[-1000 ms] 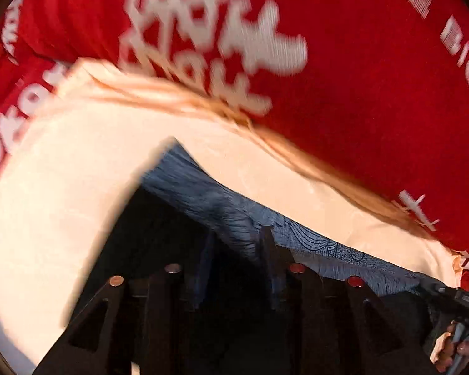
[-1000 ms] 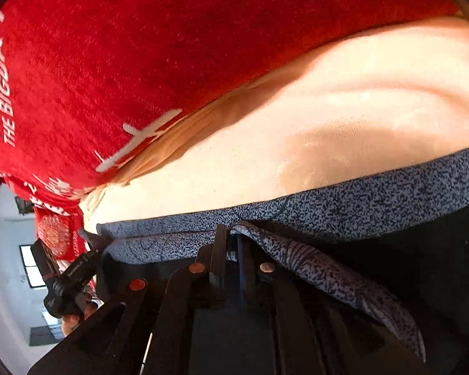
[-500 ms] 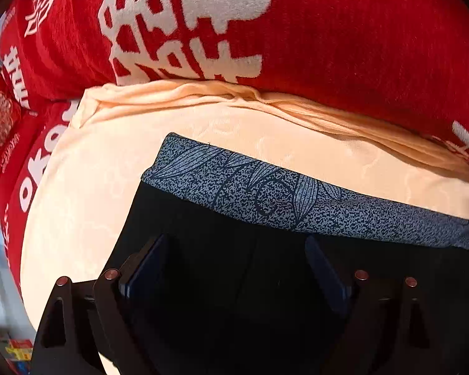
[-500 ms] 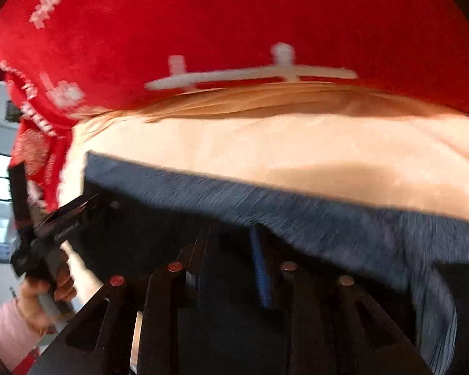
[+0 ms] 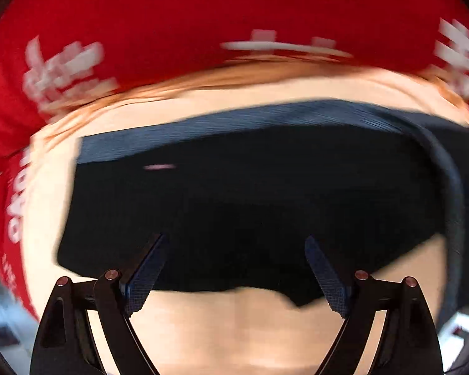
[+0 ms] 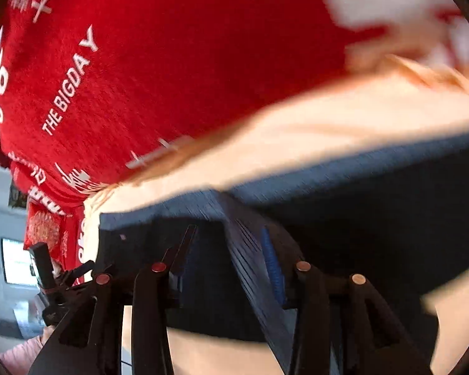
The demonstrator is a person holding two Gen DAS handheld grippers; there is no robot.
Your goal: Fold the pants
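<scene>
Both tongs have let go of the pants (image 5: 250, 193): left tongs (image 5: 236, 243) stand wide and empty, right tongs (image 6: 231, 234) are opening, a strip of waistband (image 6: 250, 265) loose between them, so this fold looks laid.

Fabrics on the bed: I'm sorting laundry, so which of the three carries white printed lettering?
The red blanket at the back carries it, including "THE BIG DAY". The plain peach sheet has no print, and the black pants with a grey patterned waistband have no lettering.

A cream sheet (image 5: 240, 328) covers the bed. The dark pants (image 5: 250, 193) lie flat on it. A red blanket (image 5: 203, 9) with white lettering lies along its far side.
</scene>
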